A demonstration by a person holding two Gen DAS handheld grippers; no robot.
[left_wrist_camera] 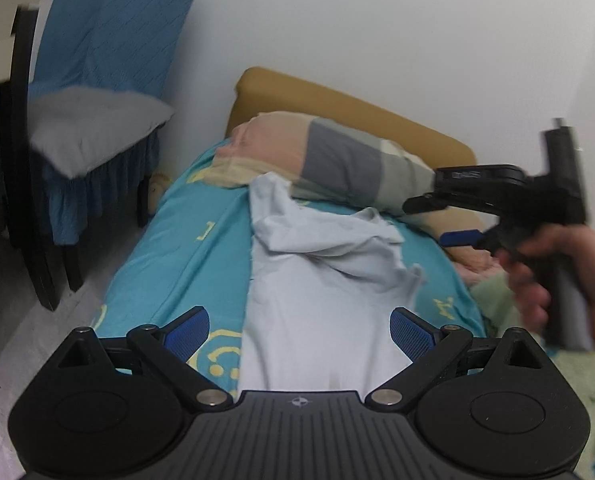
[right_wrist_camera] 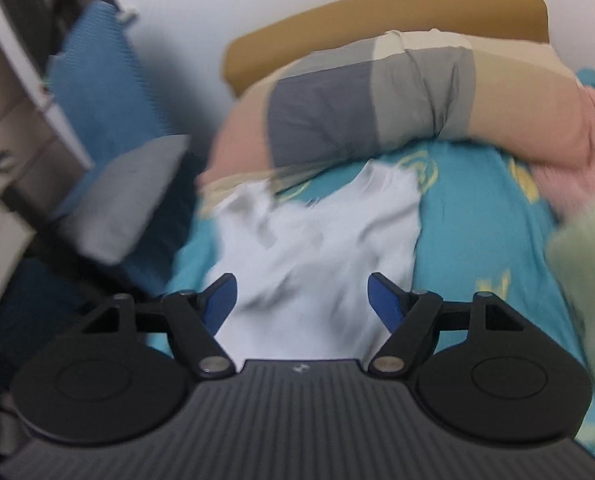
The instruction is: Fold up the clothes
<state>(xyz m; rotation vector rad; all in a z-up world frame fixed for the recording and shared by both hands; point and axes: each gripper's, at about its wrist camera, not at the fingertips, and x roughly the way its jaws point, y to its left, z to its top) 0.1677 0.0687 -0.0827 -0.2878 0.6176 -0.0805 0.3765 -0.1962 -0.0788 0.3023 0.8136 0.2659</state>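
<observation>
Black hinged arms and blue pads fill the foreground as the left tongs (left_wrist_camera: 299,330) hang wide open over the near end of a pale blue garment (left_wrist_camera: 317,280), gripping nothing. The garment lies lengthwise down the middle of a bed (left_wrist_camera: 169,248) made up with a turquoise sheet printed in yellow – its near half fairly flat, its far end bunched in loose folds just short of a patchwork pillow (left_wrist_camera: 337,160) propped against a mustard headboard (left_wrist_camera: 337,100). To the left of the bed stands a dark chair (left_wrist_camera: 29,160) draped in blue cloth with a grey cushion on its seat. To the right, the right tongs (left_wrist_camera: 449,220), held in a hand (left_wrist_camera: 569,276), point in toward the pillow end; the right wrist view, badly blurred, shows their pads (right_wrist_camera: 385,300) standing apart over the rumpled cloth with nothing pinched between them.

The fold looks barely begun. The likely trouble lies in that crumpled far end – a pinch there could take several layers at once, or catch the sheet beneath, and drag the garment askew rather than laying it flat. A light green cloth (left_wrist_camera: 497,304) at the right edge lies close enough to get snagged as well.
</observation>
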